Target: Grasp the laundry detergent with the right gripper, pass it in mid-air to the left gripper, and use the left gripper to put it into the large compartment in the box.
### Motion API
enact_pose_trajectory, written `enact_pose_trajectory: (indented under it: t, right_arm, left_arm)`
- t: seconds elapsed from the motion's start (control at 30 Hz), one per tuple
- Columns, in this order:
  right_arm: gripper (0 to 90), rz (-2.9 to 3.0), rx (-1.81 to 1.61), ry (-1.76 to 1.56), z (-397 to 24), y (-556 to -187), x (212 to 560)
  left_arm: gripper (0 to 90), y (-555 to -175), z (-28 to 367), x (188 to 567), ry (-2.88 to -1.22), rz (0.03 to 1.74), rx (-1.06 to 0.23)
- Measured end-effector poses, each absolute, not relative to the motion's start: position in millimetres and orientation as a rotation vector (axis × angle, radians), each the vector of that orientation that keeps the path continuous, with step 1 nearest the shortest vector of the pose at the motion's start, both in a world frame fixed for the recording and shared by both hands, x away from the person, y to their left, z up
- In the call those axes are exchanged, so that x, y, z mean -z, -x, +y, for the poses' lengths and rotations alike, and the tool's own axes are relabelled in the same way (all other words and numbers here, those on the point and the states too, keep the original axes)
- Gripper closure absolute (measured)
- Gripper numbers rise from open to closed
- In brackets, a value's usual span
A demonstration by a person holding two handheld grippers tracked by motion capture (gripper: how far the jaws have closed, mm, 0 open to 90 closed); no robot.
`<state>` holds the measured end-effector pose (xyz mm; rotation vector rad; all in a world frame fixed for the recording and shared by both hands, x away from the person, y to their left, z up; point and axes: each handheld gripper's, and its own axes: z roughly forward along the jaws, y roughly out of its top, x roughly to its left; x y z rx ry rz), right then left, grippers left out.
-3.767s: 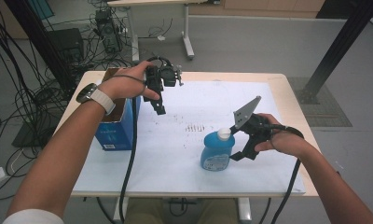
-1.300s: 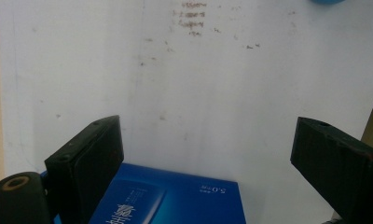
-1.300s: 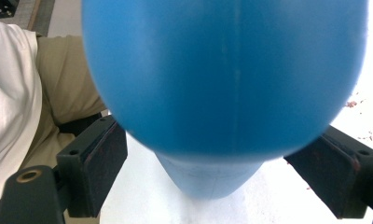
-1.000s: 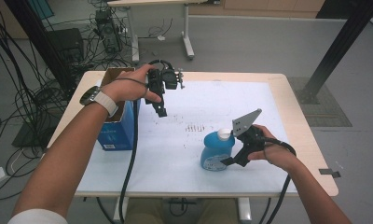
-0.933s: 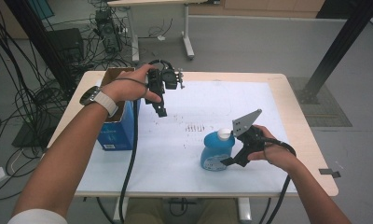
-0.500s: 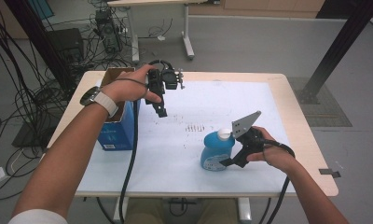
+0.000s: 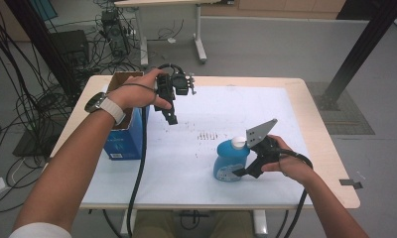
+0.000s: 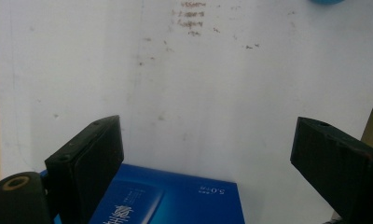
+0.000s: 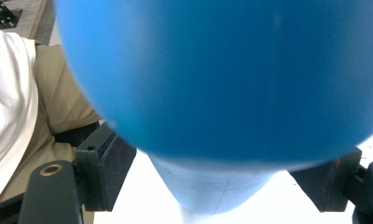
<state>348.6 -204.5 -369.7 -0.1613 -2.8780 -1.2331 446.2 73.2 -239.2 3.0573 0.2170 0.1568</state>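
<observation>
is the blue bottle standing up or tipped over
Standing up. In the high view the blue bottle rests on its base on the white sheet, white cap on top.

Left gripper (image 7: 170, 119): black body, black cable trailing from it, small metal fittings at far end. Its fingers (image 8: 89, 161): thick black blocks, flat pads, screw holes on top edge, brass-ringed hole in mount beside near one. Left hand (image 7: 137, 94): wristwatch on pale band, white sleeve at upper arm. Right gripper (image 7: 238, 171): black, grey three-cornered plate on top with holes, black cable looping behind. Right gripper's fingers (image 9: 105, 170): black blocks, reddish edge wear. Beige trousers, white shirt.
</observation>
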Motion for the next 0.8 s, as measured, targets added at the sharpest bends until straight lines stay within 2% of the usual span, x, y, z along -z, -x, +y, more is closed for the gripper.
enact_pose_trajectory:
  t: [0.8]
  right_arm:
    - [23.9,-2.856,1.292,0.176,-203.8,-347.1,379.3]
  left_arm:
    - [9.8,-446.7,73.8,242.3,-3.060,0.218,-0.146]
